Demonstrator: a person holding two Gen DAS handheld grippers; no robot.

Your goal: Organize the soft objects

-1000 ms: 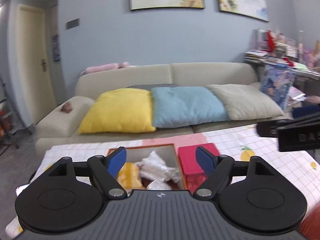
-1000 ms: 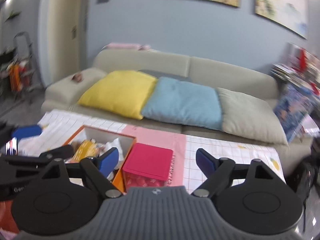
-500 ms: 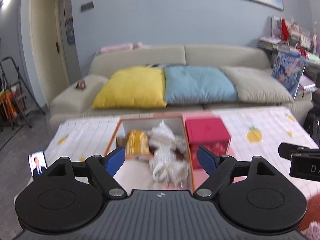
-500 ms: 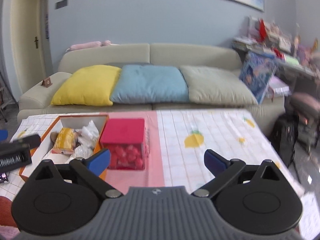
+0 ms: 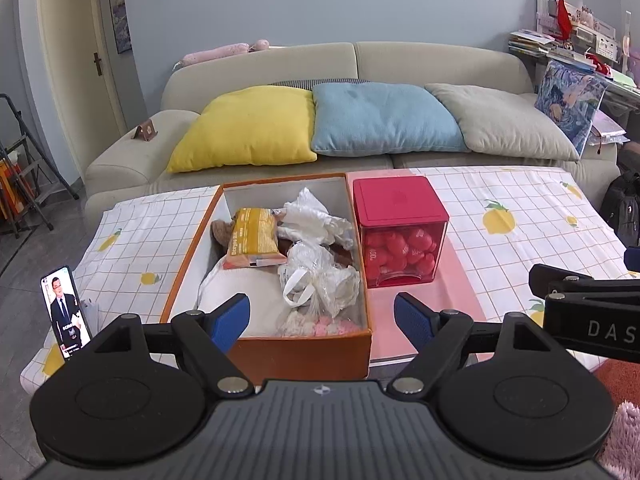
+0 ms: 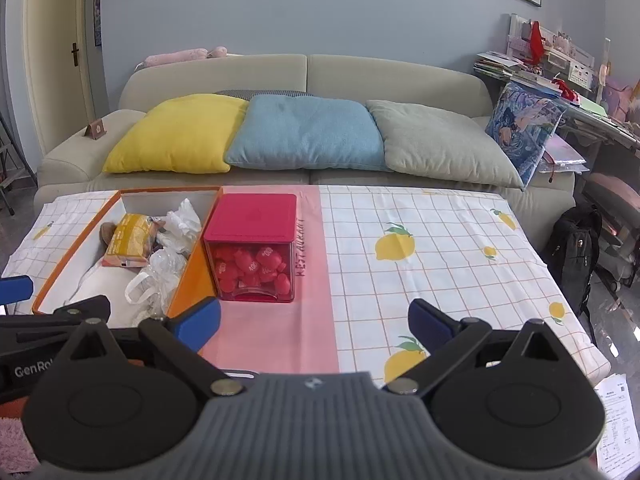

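An orange box sits on the table, holding a yellow snack bag, crumpled clear plastic bags, a brown plush and a white cloth. To its right stands a clear cube with a red lid, filled with red soft pieces. My left gripper hovers open at the box's near wall, nothing between its pads. Further right, my right gripper is wide open over the pink strip of the tablecloth, in front of the red-lidded cube and beside the orange box.
A phone stands propped at the table's near left corner. The lemon-print tablecloth stretches right of the cube. Behind is a sofa with yellow, blue and grey cushions. A black backpack sits on the floor at the right.
Both grippers have tipped downward and sunk, so the table fills the views instead of the sofa and wall. The right gripper's jaws have widened.
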